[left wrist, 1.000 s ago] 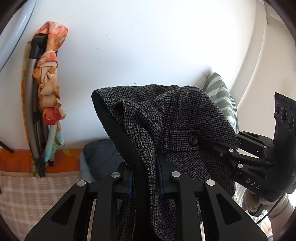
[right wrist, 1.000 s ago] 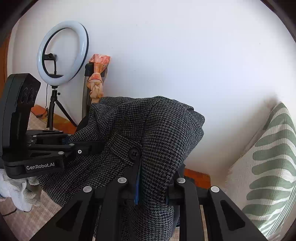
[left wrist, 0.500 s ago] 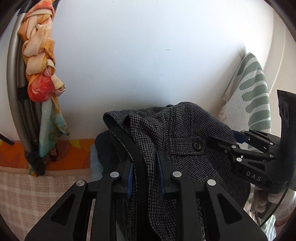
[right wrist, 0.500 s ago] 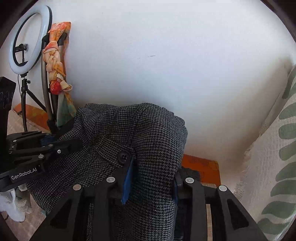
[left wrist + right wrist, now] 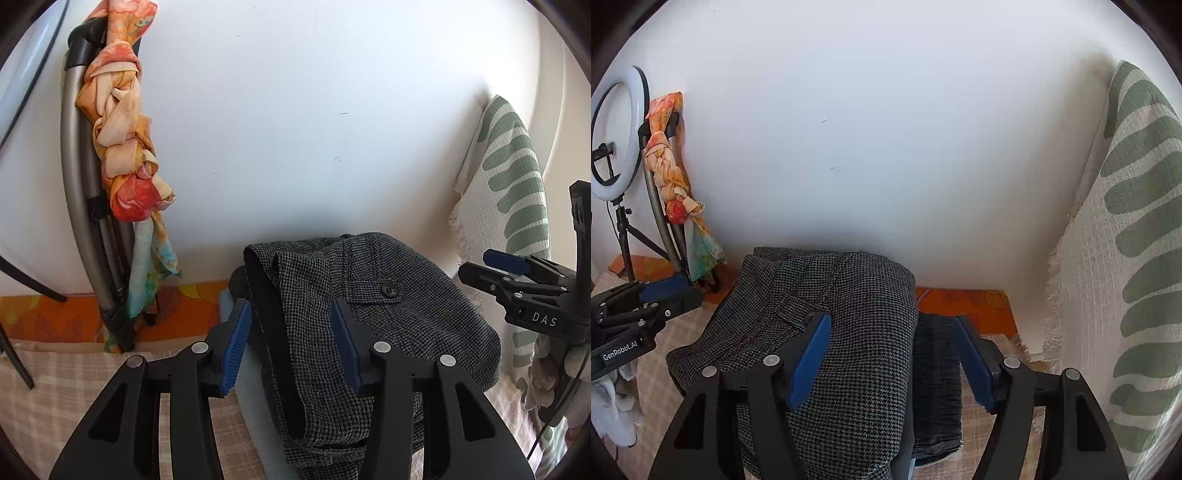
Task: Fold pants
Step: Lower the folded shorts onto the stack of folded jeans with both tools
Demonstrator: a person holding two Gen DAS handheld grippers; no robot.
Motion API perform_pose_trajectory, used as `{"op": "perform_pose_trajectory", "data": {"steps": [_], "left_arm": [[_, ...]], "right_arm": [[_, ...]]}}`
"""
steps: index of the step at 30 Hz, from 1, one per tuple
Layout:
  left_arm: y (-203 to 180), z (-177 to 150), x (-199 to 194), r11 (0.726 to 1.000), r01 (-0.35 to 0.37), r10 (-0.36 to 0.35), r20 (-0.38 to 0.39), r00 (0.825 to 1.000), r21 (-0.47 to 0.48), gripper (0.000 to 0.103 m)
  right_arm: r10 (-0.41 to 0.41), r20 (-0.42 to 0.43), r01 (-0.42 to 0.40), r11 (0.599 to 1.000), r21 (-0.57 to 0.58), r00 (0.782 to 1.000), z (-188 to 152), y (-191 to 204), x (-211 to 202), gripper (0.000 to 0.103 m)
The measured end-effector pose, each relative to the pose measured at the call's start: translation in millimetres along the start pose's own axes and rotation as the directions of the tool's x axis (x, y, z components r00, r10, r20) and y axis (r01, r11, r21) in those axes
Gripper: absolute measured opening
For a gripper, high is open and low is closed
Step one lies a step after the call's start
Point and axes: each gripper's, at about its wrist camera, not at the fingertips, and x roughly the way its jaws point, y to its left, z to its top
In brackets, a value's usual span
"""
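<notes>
the pants [image 5: 384,325], dark grey houndstooth, lie in a folded heap just in front of the white wall [image 5: 295,129], on top of other folded clothes: a dark garment [image 5: 936,373] sticks out at the heap's right side in the right wrist view, and a pale blue one [image 5: 251,402] shows under its left edge in the left wrist view. a buttoned pocket flap [image 5: 388,290] faces up on the heap.

the left gripper [image 5: 290,347] is spread wide, its blue pads [image 5: 234,350] standing to either side of the pants' left fold and black waistband lining; whether the pads touch the cloth i cannot tell. the right gripper [image 5: 890,360] is spread too, its left pad [image 5: 809,362] over the pants and its right pad beyond the dark garment, pinching nothing. seen from the left wrist, the right gripper sits to the right of the pants, apart from them.

left of the pants, a folded frame [image 5: 85,206] wrapped in an orange scarf [image 5: 125,140] leans on the wall, and a ring light [image 5: 615,133] stands further left. right of the pants hangs a white cloth with green marks [image 5: 1126,258]. an orange patterned strip [image 5: 964,304] runs along the wall's foot, and a checked cover [image 5: 44,398] spreads under the clothes.
</notes>
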Motion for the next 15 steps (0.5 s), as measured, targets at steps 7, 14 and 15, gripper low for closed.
{"op": "perform_pose_trajectory", "data": {"steps": [7,14,15], "left_arm": [[-7.9,-2.1,-34.6,1.0,-0.006,0.005,0.029,1.0,0.025,0.058],[-18.3,-10.8,-77.7,0.999,-0.003,0.0,0.053,0.999,0.053,0.066],[-20.5,-12.6,-83.7,0.998,0.0,-0.003,0.058,0.998,0.057,0.07]], "right_arm": [[0.0,0.024,0.0,1.0,-0.006,1.0,-13.9,15.8,-30.2,0.083],[0.007,0.053,-0.008,1.0,0.022,0.999,-32.6,35.4,-71.2,0.092],[0.001,0.057,-0.002,1.0,0.022,0.998,-35.7,38.5,-77.0,0.094]]}}
